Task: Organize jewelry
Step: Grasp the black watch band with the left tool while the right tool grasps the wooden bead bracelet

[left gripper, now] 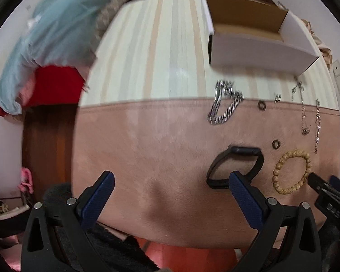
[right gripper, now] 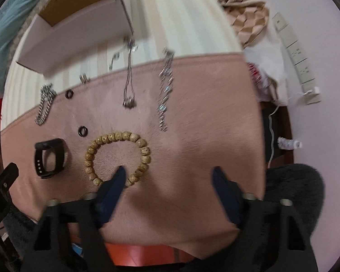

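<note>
The left gripper (left gripper: 170,187) was held wide apart by the black watch (left gripper: 235,167). The right gripper (right gripper: 170,178), also apart, was by the bead bracelet (right gripper: 117,157) on the pink desk (right gripper: 204,136). Beads could be pushed away, missing the box (right gripper: 79,36).

1. Left gripper (left gripper: 171,189): black plastic frame with triangular cut-outs, round silver screws at the finger bases, textured blue pads (left gripper: 246,198).
2. Right gripper (right gripper: 168,183): same black frame, dull silver screws, dark navy pads (right gripper: 114,187), blurred.
</note>
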Action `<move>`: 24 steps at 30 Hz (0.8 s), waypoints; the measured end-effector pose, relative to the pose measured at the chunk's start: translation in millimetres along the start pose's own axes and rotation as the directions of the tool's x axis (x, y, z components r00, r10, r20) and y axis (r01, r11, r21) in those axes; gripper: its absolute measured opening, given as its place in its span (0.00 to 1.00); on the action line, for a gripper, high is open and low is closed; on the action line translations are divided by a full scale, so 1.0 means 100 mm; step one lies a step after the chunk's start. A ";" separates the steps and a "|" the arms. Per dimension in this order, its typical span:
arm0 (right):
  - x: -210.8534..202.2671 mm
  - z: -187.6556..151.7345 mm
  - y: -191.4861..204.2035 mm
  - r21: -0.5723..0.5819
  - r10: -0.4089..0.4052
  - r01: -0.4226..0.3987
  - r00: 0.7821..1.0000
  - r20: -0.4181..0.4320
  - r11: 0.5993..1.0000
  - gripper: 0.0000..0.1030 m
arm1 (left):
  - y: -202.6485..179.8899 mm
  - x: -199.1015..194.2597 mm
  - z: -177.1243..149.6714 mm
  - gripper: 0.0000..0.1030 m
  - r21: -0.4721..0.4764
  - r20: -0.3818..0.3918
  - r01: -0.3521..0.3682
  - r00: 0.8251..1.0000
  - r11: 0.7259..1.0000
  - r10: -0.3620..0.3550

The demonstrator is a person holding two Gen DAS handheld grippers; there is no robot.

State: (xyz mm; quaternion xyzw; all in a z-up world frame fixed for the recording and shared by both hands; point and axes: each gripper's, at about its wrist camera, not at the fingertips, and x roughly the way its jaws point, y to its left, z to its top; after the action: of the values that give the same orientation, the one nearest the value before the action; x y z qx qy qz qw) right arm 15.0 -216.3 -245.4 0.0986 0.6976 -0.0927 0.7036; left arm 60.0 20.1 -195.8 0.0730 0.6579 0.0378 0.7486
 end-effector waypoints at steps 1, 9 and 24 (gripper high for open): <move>0.08 0.00 0.02 0.001 0.015 -0.015 1.000 -0.011 1.000 0.47 | 0.01 0.04 -0.01 0.99 -0.008 -0.016 0.019 1.000 1.000 -0.019; 0.02 -0.01 -0.04 -0.008 0.025 -0.024 0.997 0.067 1.000 0.09 | -0.02 0.21 -0.06 0.82 -0.026 -0.056 0.164 0.985 0.986 -0.165; 0.08 0.15 -0.13 -0.046 -0.007 0.008 1.000 0.022 0.999 0.11 | -0.35 0.35 -0.19 0.03 0.121 0.051 0.098 0.993 0.988 -0.105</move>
State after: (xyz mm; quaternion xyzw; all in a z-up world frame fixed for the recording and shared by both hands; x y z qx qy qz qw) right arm 25.6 -233.0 -253.8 0.0788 0.6923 -0.0801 0.7128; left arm 44.5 -7.8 -237.9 0.0848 0.6401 -0.0415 0.7625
